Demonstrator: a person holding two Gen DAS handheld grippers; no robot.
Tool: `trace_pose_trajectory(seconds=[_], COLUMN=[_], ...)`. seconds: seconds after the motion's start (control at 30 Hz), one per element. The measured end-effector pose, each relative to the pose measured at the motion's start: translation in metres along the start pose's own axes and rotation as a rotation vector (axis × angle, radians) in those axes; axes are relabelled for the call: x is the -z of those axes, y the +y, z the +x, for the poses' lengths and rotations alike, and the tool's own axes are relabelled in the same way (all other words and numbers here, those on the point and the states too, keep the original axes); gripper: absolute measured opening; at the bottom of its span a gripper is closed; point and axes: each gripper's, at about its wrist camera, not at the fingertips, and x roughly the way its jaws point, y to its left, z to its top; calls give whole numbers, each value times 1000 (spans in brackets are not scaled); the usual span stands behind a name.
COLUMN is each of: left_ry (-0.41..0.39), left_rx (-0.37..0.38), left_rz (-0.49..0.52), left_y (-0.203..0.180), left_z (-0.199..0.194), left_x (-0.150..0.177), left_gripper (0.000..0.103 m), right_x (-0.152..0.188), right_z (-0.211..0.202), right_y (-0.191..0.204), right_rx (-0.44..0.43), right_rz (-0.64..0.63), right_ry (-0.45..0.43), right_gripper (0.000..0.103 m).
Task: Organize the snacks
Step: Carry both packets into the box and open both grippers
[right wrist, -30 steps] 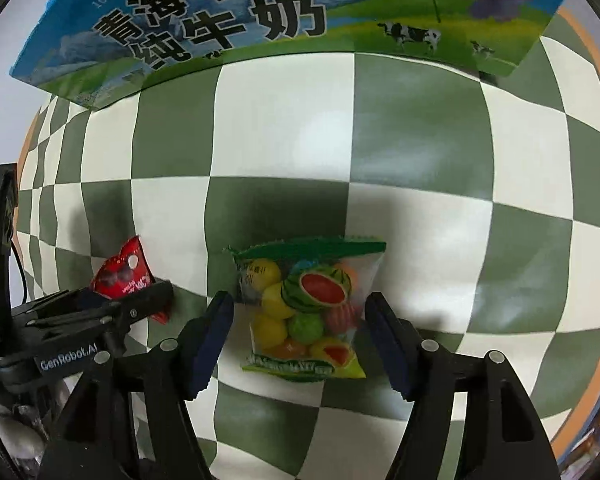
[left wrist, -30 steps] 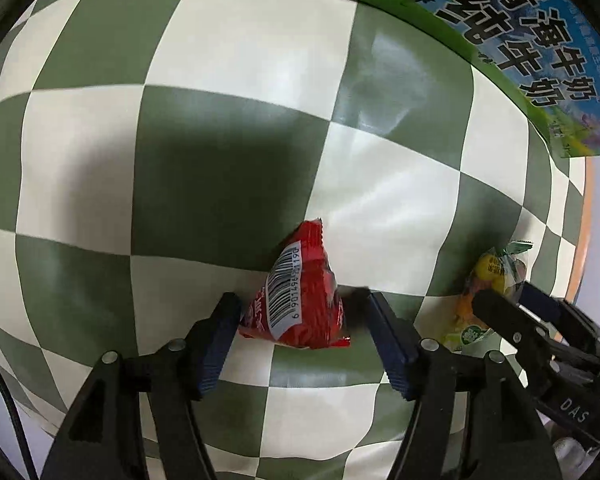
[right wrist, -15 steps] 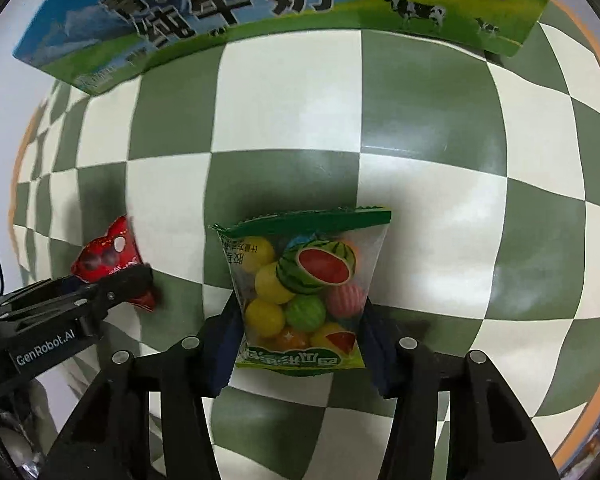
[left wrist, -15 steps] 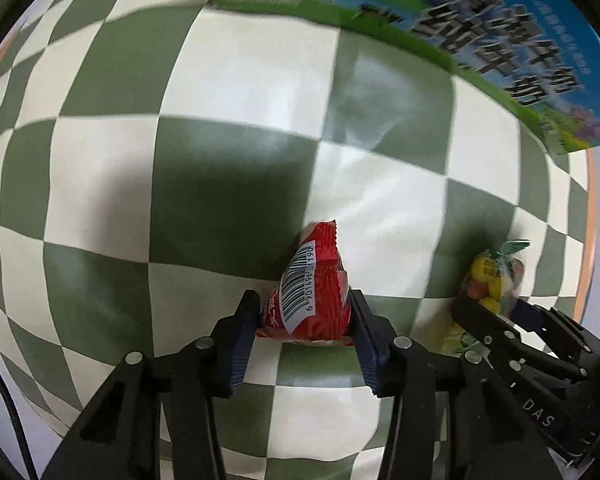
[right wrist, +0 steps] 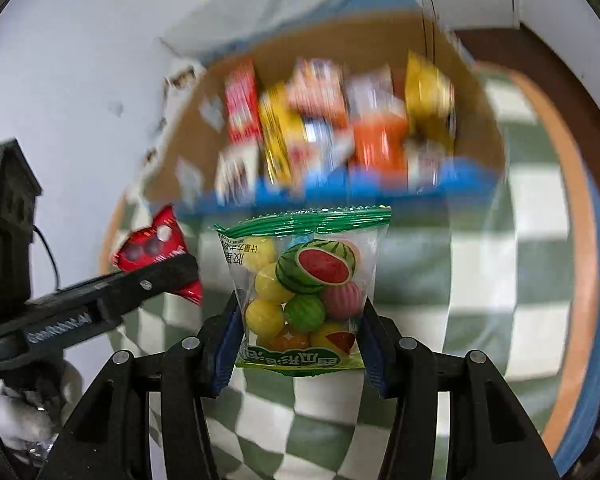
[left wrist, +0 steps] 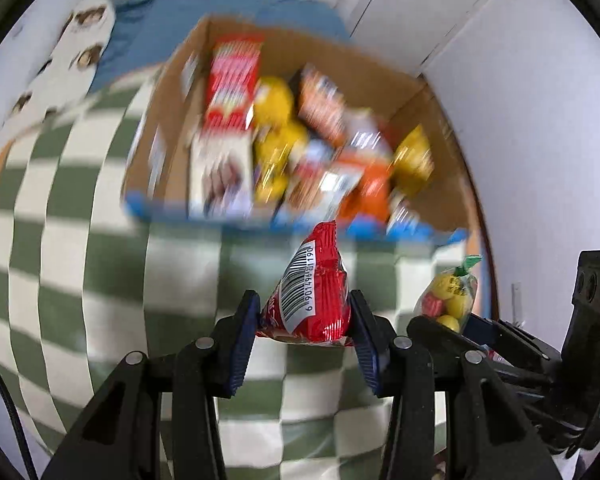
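My left gripper [left wrist: 304, 322] is shut on a small red snack packet [left wrist: 312, 300] with a barcode, held up above the checked tablecloth. My right gripper [right wrist: 298, 336] is shut on a clear bag of fruit-shaped gummies [right wrist: 304, 288] with a green top edge. Each view shows the other hand: the gummy bag [left wrist: 450, 296] at the right in the left wrist view, the red packet [right wrist: 156, 248] at the left in the right wrist view. Beyond both stands an open cardboard box [left wrist: 428, 108] holding several blurred snack packs; the cardboard box [right wrist: 188, 140] is blurred in the right view too.
The round table carries a green and white checked cloth [left wrist: 80, 240] with an orange rim [right wrist: 572, 184]. A white wall [left wrist: 520, 120] and a cupboard stand behind the box. A blue surface and a white patterned item [left wrist: 60, 64] lie at the far left.
Both grippers closed on their packets and lifted them off the cloth. The view rose and tilted, so the box's open top and its snacks came into sight.
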Motion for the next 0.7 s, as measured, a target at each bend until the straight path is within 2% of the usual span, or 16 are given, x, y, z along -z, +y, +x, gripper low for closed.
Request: trace_pose_trajectory(seconds=[0.13, 0.2, 0.33, 0.43, 0.53, 0.63, 0.67, 0.7], left_ry=[-27, -1, 83, 139, 205, 280, 292, 305], left_rx=[-12, -26, -53, -75, -84, -79, -80, -81], left_rz=[36, 44, 42, 35, 31, 10, 6, -1], left_y=[-10, -13, -6, -6, 0, 6, 8, 10], left_z=[1, 12, 44, 61, 82, 102, 106, 110], left_x=[-48, -69, -103, -117, -121, -118, -116, -114], left_gripper=[42, 42, 42, 42, 43, 43, 44, 51], right_x=[-54, -83, -117, -123, -122, -119, -116, -116], right_z=[1, 15, 47, 68, 86, 106, 112, 114], right_y=[8, 10, 7, 1, -5, -11, -14, -17], right_rx=[42, 62, 104, 132, 154, 159, 155, 154], right_rz=[-26, -29, -36, -42, -45, -35, -20, -10], right_ry=[-42, -20, 39, 81, 121, 200, 220, 227], right_gripper=[55, 55, 55, 55, 55, 57, 68, 77])
